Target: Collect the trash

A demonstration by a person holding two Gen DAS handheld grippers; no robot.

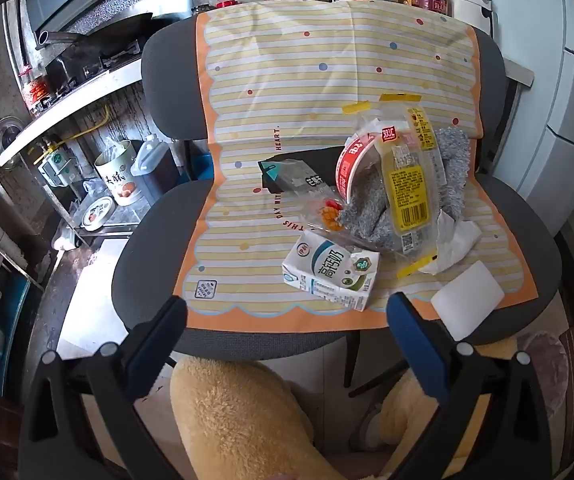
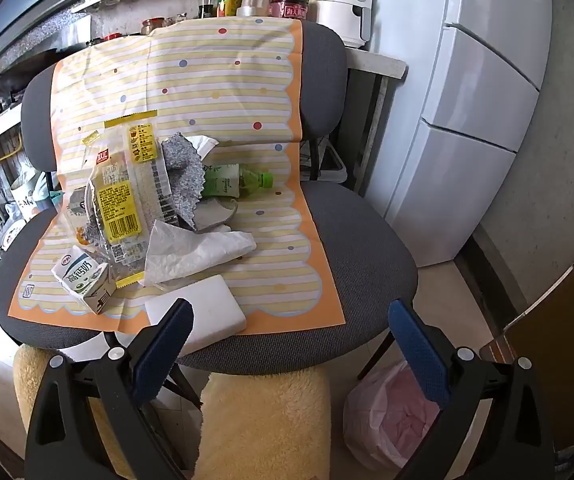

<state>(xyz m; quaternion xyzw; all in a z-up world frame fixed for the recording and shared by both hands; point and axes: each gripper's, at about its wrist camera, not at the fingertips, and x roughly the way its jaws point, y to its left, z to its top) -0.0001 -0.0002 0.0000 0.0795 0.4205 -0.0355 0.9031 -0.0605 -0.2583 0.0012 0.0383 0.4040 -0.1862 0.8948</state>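
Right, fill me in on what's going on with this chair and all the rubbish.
A person holds two grippers over a chair covered by a striped mat. Trash sits piled on it: a milk carton, a yellow-labelled wrapper, a crumpled tissue, a green bottle and a white foam block. The left gripper and right gripper are both open and empty. A bagged bin stands on the floor.

chair (image 2: 367, 216): grey woven cloth, matt and rough
mat (image 2: 271, 92): smooth striped sheet, creased, faintly shiny
carton (image 1: 331, 276): printed card, slightly glossy
wrapper (image 1: 407, 184): clear glossy plastic film
tissue (image 2: 195, 252): white crumpled paper
rag (image 2: 183, 176): grey nubbly cloth
block (image 2: 207, 312): white, matt, smooth
bottle (image 2: 235, 180): green plastic
fridge (image 2: 479, 92): white, glossy
trousers (image 2: 263, 424): yellow fleece
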